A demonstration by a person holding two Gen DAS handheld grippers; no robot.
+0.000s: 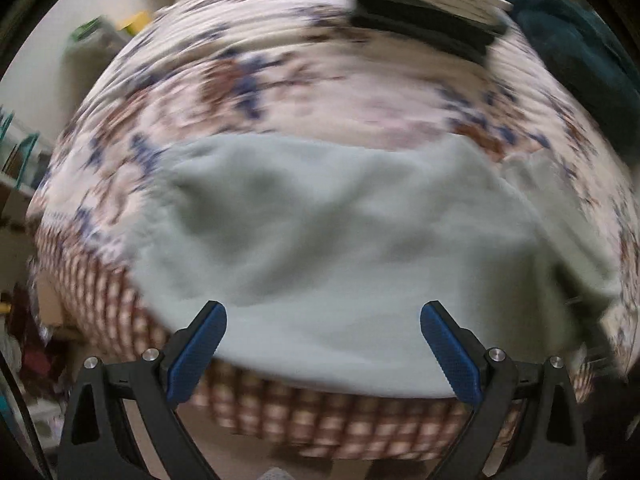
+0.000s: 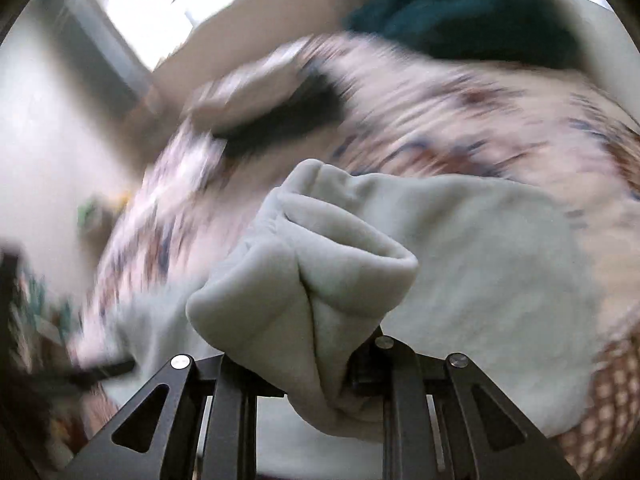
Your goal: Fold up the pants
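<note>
pants: pale grey-green fleece pants (image 1: 336,248) spread over the near edge of the bed (image 1: 280,80), on a floral quilt; one bunched end is lifted off it in the right wrist view

right gripper: the right gripper (image 2: 320,368) has its jaws pinched narrow on a thick wad of the fabric (image 2: 304,280), several layers folded over each other (looks like a solid bite, not just a hem)

left gripper: the left gripper (image 1: 322,348) hangs over the cloth with its jaws wide and nothing between them

step in hand: I'd guess carrying the held end across to lay it over the rest

how to do it well: keep the lifted end high enough that it doesn't drag and rumple the layer below, then lower it so edges line up; the free gripper could pin or pinch the opposite corner so the fold stays square

watch out for: the folded stack of clothes (image 1: 428,12) at the far side, well apart from the pants (both views are blurry, so exact edges are hard to tell)
</note>
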